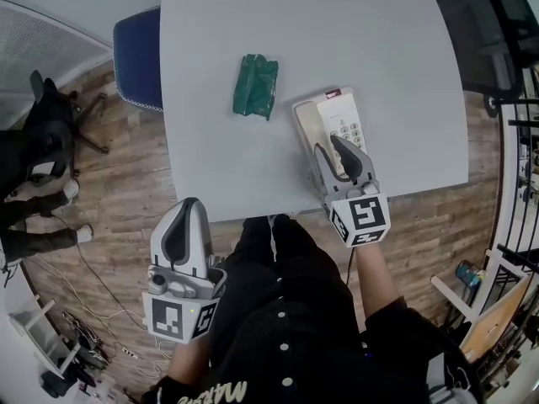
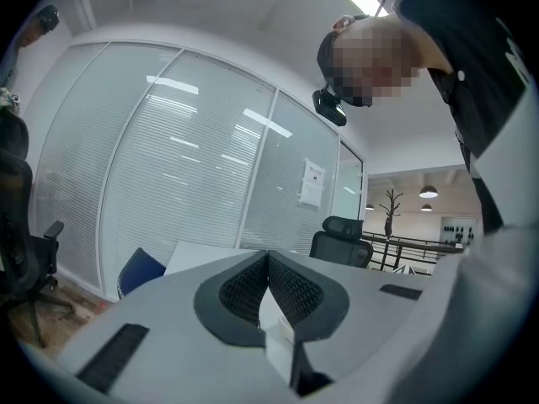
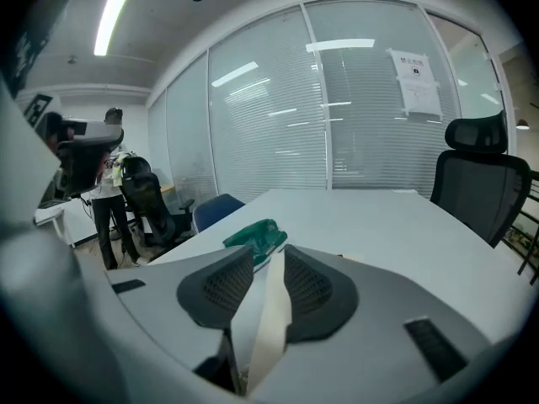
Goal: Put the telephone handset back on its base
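A cream telephone base (image 1: 344, 114) with a keypad stands near the front edge of the grey table (image 1: 253, 167). Its handset (image 1: 305, 126) lies along the base's left side. My right gripper (image 1: 332, 146) reaches over it from the front. In the right gripper view the cream handset (image 3: 269, 310) fills the gap between the dark pads (image 3: 313, 289), so the right gripper (image 3: 268, 249) is shut on it. My left gripper (image 1: 189, 202) hangs off the table's front left edge with its fingers together. The left gripper view shows the left gripper (image 2: 268, 255) with its pad tips meeting.
A crumpled green packet (image 1: 255, 84) lies mid-table, left of the phone, also ahead of the right jaws (image 3: 257, 236). A blue chair (image 1: 139, 57) stands at the table's left, a black office chair (image 1: 484, 23) at the far right, a railing (image 1: 518, 183) beyond. A person (image 3: 105, 217) stands at the left.
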Tool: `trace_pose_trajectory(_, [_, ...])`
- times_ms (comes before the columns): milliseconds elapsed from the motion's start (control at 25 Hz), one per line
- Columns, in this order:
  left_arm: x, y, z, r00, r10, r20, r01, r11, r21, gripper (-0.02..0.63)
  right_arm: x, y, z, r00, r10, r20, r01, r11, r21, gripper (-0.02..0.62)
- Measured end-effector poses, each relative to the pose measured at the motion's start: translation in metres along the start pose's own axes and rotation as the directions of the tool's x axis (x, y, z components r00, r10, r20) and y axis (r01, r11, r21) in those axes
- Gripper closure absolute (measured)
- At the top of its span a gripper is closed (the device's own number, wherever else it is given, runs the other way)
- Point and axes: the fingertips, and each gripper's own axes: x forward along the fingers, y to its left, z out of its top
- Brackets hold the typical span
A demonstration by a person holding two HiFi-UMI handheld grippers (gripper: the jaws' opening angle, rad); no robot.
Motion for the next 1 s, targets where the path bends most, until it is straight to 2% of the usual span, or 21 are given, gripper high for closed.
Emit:
trace_pose_trajectory(40, [-0.001,-0.001,0.005,1.000,-0.005,0.011,0.004,1.000,0.008,0.591,-0.004,0.000,0.008,1.000,0.003,0.021,-0.003,1.000,0.003,0.483])
trace_pose_trajectory(120, [-0.003,-0.003,0.015,0.999,-0.015,0.029,0.014,1.000,0.024,0.591,-0.013,0.001,0.026,0.998,0.013,0.069,-0.014,1.000,0.011,0.527])
trace_pose_trajectory(200, [-0.005,-0.007,0.024,0.999,-0.026,0.046,0.024,0.999,0.036,0.591,-0.026,0.001,0.046,0.992,0.015,0.125,-0.019,1.000,0.025,0.543])
trace_pose_trajectory(440, [-0.002,-0.019,0.049,0.991,-0.072,0.115,0.066,0.996,0.052,0.591,-0.063,-0.009,0.104,0.955,-0.011,0.295,-0.005,0.999,0.052,0.560])
trace_pose_trajectory(640, [0.006,-0.022,0.063,0.984,-0.100,0.146,0.090,0.993,0.070,0.591,-0.084,-0.016,0.130,0.940,-0.064,0.335,0.068,0.998,0.000,0.560])
trace_pose_trajectory(800, [0.005,-0.027,0.072,0.981,-0.108,0.162,0.094,0.992,0.089,0.591,-0.113,-0.019,0.149,0.919,-0.085,0.385,0.070,0.996,0.054,0.560])
trace_pose_trajectory(1000, [0.006,-0.032,0.084,0.971,-0.120,0.205,0.099,0.989,0.113,0.591,-0.148,-0.033,0.173,0.888,-0.135,0.440,0.123,0.991,0.056,0.560])
